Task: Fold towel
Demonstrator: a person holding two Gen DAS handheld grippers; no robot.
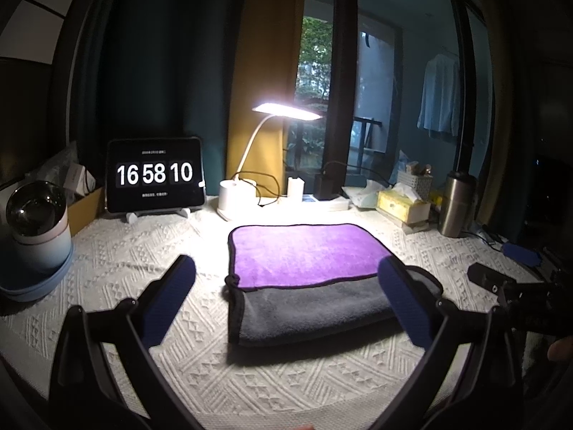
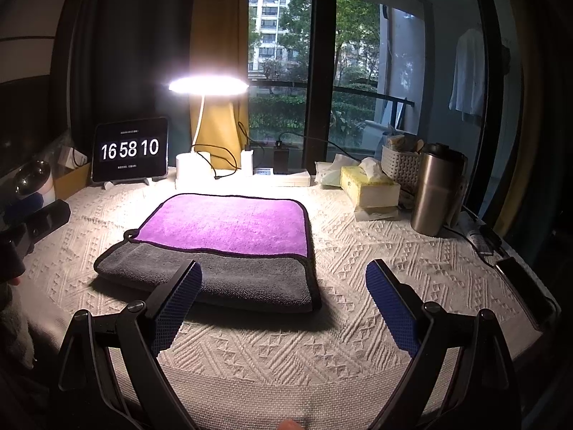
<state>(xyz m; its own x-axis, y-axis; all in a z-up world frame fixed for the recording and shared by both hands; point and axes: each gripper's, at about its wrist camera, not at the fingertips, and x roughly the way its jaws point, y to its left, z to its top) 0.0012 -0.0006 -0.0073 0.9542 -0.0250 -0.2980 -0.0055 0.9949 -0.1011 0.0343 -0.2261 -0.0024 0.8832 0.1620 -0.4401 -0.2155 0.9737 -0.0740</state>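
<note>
A towel (image 1: pixel 304 251), purple on one face and grey on the other with a dark hem, lies folded on the white textured tablecloth. The purple layer sits on top at the far side and a grey band shows along the near edge. It also shows in the right wrist view (image 2: pixel 229 222). My left gripper (image 1: pixel 290 279) is open and empty, its blue-padded fingers (image 1: pixel 172 297) spread on either side of the towel's near edge. My right gripper (image 2: pixel 283 283) is open and empty, just short of the towel's near right corner.
Along the far edge stand a tablet clock (image 1: pixel 155 175), a lit desk lamp (image 1: pixel 286 111), a charger, a yellow tissue box (image 2: pixel 369 186), a white basket (image 2: pixel 401 165) and a steel tumbler (image 2: pixel 435 193). A round device (image 1: pixel 35 222) sits left. A phone (image 2: pixel 523 286) lies right.
</note>
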